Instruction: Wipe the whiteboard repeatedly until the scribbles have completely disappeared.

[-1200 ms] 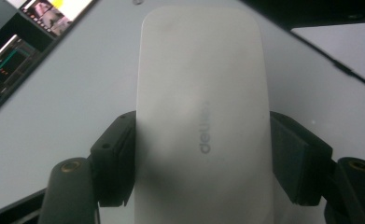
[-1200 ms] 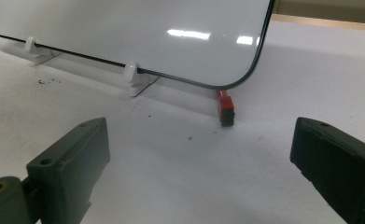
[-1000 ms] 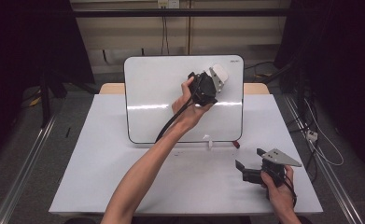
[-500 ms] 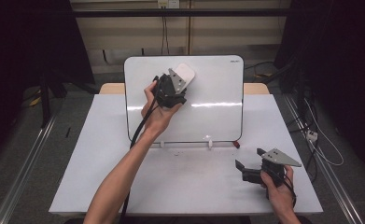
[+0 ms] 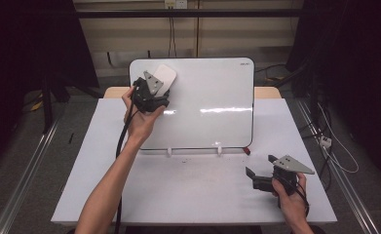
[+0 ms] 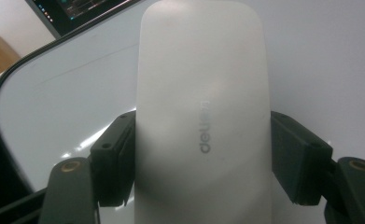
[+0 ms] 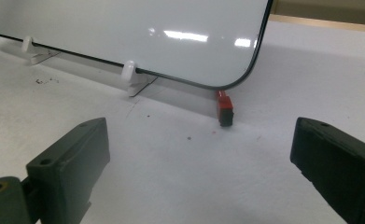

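Observation:
A whiteboard [image 5: 207, 102] stands upright on two small white feet at the back of the white table [image 5: 188, 195]. My left gripper [image 5: 158, 84] is up at the board's top left corner, shut on a white eraser [image 5: 164, 75]. In the left gripper view the eraser [image 6: 201, 116] is clamped between both jaws and lies against the board's surface [image 6: 54, 102]. My right gripper [image 5: 257, 173] rests low near the table's front right, open with nothing between its jaws. A small red object [image 7: 224, 107] lies by the board's lower right corner [image 5: 247, 150].
The board's white feet [image 7: 133, 77] stand on the table in front of the board. Small dark specks dot the tabletop [image 7: 45, 81]. Cables hang off the table's right side [image 5: 332, 146]. Metal rails run along the floor on both sides [image 5: 22, 170].
My left gripper has slid the eraser leftward across the board, from its upper right part to its top left corner. The right gripper has stayed where it was.

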